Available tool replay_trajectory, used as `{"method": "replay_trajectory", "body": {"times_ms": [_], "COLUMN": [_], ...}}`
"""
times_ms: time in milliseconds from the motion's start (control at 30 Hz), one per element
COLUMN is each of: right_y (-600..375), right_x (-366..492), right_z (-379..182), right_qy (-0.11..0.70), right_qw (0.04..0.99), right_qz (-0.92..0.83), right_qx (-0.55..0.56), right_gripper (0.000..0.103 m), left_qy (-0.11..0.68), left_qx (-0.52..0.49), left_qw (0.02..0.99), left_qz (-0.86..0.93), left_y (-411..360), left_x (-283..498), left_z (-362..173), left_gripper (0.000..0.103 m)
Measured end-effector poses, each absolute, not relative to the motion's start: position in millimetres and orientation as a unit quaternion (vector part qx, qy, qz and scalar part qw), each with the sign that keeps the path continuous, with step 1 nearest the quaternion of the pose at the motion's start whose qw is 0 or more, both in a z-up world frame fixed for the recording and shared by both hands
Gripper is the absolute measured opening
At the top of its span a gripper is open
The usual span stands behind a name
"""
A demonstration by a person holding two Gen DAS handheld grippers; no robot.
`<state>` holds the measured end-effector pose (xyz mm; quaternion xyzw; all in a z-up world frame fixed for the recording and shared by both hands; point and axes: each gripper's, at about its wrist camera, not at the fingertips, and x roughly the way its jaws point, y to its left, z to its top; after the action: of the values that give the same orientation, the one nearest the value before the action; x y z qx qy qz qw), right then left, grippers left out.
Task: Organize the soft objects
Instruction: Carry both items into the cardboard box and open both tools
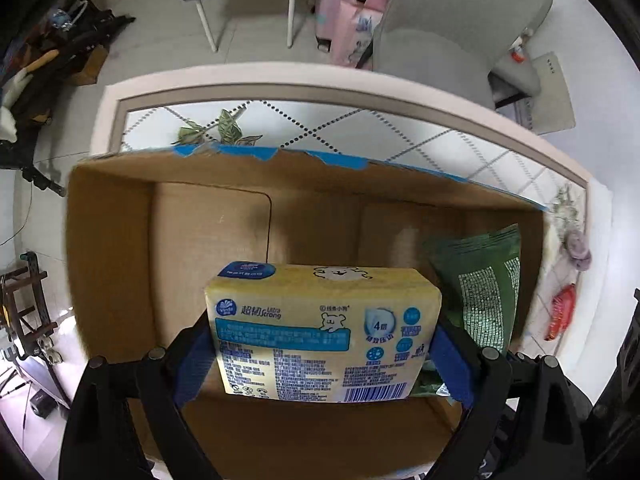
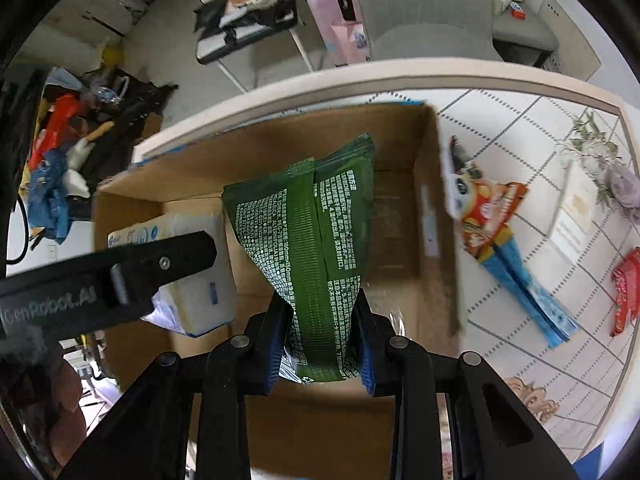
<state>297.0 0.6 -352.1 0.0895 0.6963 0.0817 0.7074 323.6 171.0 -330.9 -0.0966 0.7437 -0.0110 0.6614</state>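
My left gripper (image 1: 316,344) is shut on a yellow tissue pack (image 1: 320,332) and holds it inside the open cardboard box (image 1: 112,248). My right gripper (image 2: 320,340) is shut on a green soft packet (image 2: 308,240) and holds it upright inside the same box (image 2: 436,208). The green packet also shows in the left wrist view (image 1: 480,288), right of the tissue pack. The tissue pack (image 2: 188,264) and the left gripper's black body (image 2: 100,280) show in the right wrist view, left of the green packet.
The box stands on a tiled table (image 2: 540,152). Right of the box lie a red-and-blue snack packet (image 2: 500,240), a red packet (image 2: 624,288) and a grey cloth (image 2: 624,188). A grey chair (image 1: 460,28) and a pink suitcase (image 1: 344,8) stand beyond the table.
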Motion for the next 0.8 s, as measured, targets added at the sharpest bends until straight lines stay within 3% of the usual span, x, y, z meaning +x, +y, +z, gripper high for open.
{"method": "replay_trajectory", "body": {"times_ms": [167,267,500,800], "right_y": [0,3,28,44], "right_x": [312,314,310,288], "right_z": [-391,-402,-396,-366], "right_qy": [0.705,0.713,0.719,0.717], "right_qw": [0.698,0.691,0.687,0.693], "right_qz": [0.077,0.079,0.083,0.072], "right_qx": [0.099,0.087,0.059,0.025], "right_gripper": [0.034,0.043,0.075,0.091], "left_qy": [0.753,0.764,0.768,0.737], "left_qx": [-0.071,-0.064,-0.065,-0.073], "left_qw": [0.654,0.642,0.636,0.672], "left_qz": [-0.009,-0.021,-0.032,-0.030], "left_y": [167,163,163,176], "left_x": [330,330,316,287], "left_z": [-358,-370,-372,-326], "left_gripper": [0.095,0.095,0.098,0.102]}}
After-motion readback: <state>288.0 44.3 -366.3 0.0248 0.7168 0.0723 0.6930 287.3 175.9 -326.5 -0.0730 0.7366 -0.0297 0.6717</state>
